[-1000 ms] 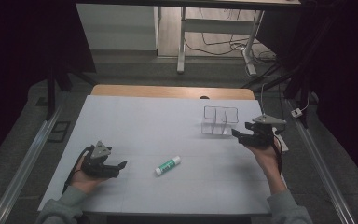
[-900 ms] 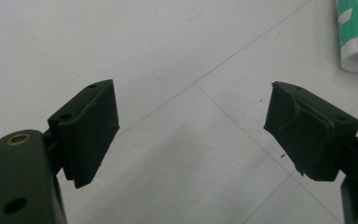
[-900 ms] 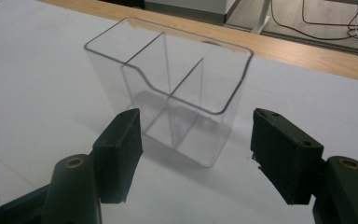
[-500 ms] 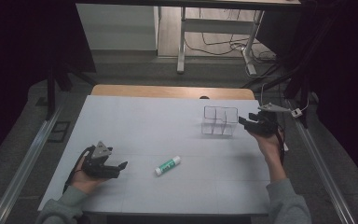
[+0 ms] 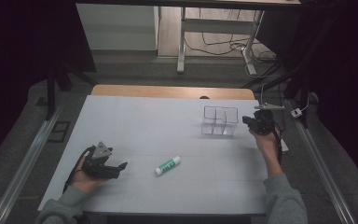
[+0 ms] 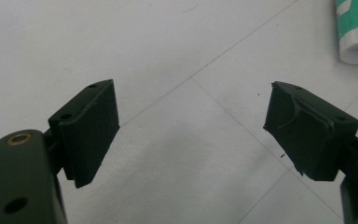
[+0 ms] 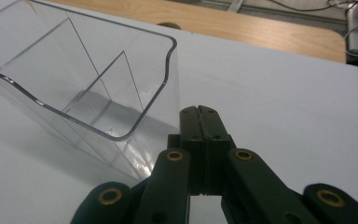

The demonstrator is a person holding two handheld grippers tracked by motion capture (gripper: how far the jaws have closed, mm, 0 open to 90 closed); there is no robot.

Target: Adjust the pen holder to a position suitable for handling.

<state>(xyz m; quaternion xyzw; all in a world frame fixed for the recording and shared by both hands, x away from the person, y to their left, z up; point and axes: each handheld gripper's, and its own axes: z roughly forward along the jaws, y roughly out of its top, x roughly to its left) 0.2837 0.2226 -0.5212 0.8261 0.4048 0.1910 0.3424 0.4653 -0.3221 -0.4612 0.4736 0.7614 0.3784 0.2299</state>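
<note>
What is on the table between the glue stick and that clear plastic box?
Nothing: in the high view, only bare white table runs from the glue stick to the clear divided box.

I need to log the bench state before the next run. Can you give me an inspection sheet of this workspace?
Surface: white table, wooden strip at far edge.
Job's things: clear divided organizer upright, empty; glue stick lying capped.
Clutter: nothing seen.
Grippers: left gripper open, near the glue stick; right gripper shut, empty, beside the organizer.
Cables: black cable trails from right gripper; more cables on the floor.
Surroundings: desk legs beyond, dark sides.
</note>
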